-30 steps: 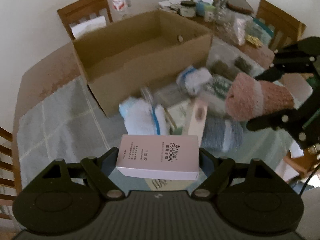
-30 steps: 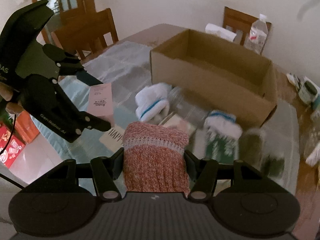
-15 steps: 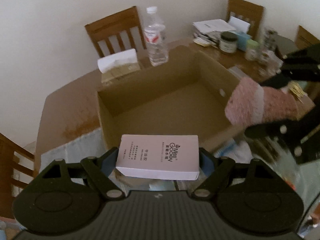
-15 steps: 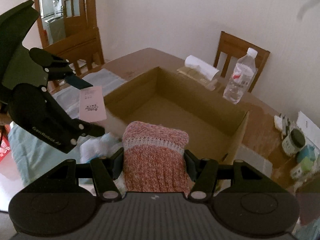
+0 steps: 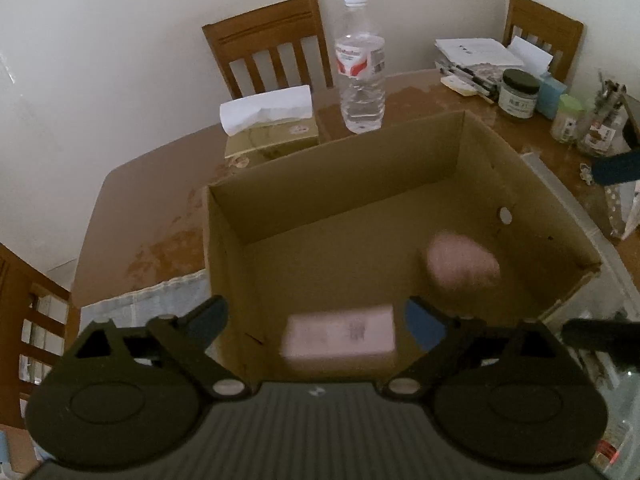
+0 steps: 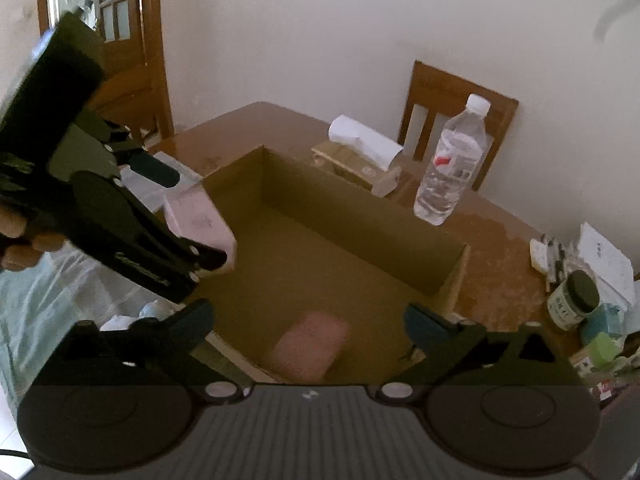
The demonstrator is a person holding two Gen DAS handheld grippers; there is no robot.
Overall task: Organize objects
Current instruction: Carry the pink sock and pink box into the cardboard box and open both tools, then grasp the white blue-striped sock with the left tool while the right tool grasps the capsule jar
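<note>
An open cardboard box (image 5: 360,184) (image 6: 360,220) stands on the wooden table. My left gripper (image 5: 316,320) hovers over its near wall with its jaws opening. A pink carton (image 5: 340,336), blurred, hangs loose between the fingers with gaps on both sides. My right gripper (image 6: 310,322) is over the box too, jaws opening wide. The pink knitted sock (image 6: 310,346) (image 5: 462,266) is blurred, free of the pads, down inside the box. In the right wrist view the left gripper (image 6: 186,216) is at the left with the pink carton (image 6: 196,216) by its fingers.
A water bottle (image 5: 360,72) and a tissue box (image 5: 272,128) stand just behind the cardboard box. Jars (image 5: 518,94) and papers (image 5: 476,50) crowd the far right of the table. Wooden chairs (image 5: 272,48) line the wall. A pale cloth (image 5: 152,304) covers the near table.
Both grippers have moved from the pile of things to above the cardboard box. Both have opened; the pink carton and the sock have come free and are dropping into the box.
</note>
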